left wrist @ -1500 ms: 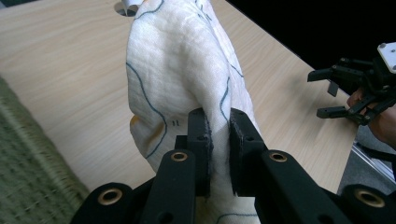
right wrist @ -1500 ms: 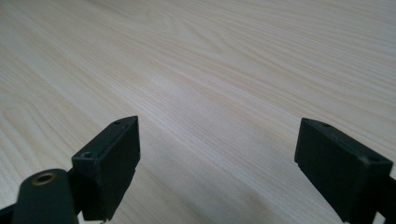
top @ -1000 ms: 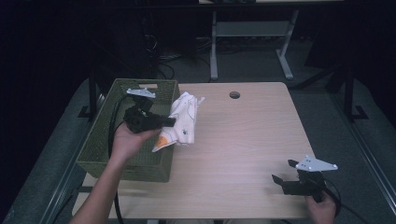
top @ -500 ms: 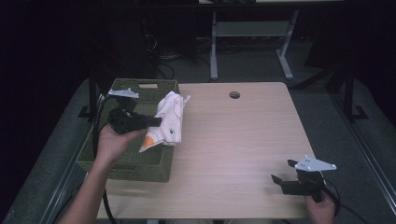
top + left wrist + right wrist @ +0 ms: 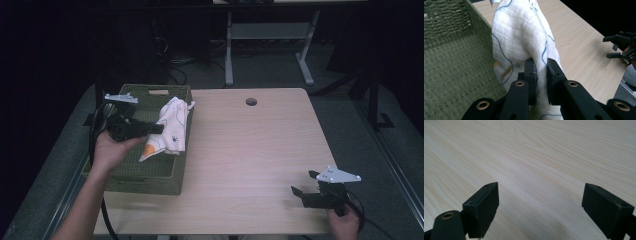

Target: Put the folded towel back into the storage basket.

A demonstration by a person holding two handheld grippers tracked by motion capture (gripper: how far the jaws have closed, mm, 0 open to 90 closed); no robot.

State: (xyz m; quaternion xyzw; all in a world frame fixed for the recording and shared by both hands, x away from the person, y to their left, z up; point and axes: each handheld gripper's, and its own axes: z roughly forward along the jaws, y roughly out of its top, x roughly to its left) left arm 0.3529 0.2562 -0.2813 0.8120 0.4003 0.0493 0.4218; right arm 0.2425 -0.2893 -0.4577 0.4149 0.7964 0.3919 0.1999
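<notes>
Your left gripper [image 5: 150, 128] has its fingers clamped on the white printed cloth [image 5: 168, 131], hanging over the green woven basket's [image 5: 150, 177] three-o'clock rim for dropping inside; your right gripper [image 5: 302, 188], fingers apart, idles at the bench's [image 5: 250, 150] five o'clock

White patterned cloth [image 5: 171, 127], bunched, hanging over green woven basket [image 5: 165, 176] rim

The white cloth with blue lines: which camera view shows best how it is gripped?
The left gripper view shows it best: the white cloth sits pinched between the left gripper and its two black jaws, beside the green basket. The high view shows the whole cloth hanging over the basket's edge, but the grip itself is small. The right gripper view looks at bare table.
</notes>
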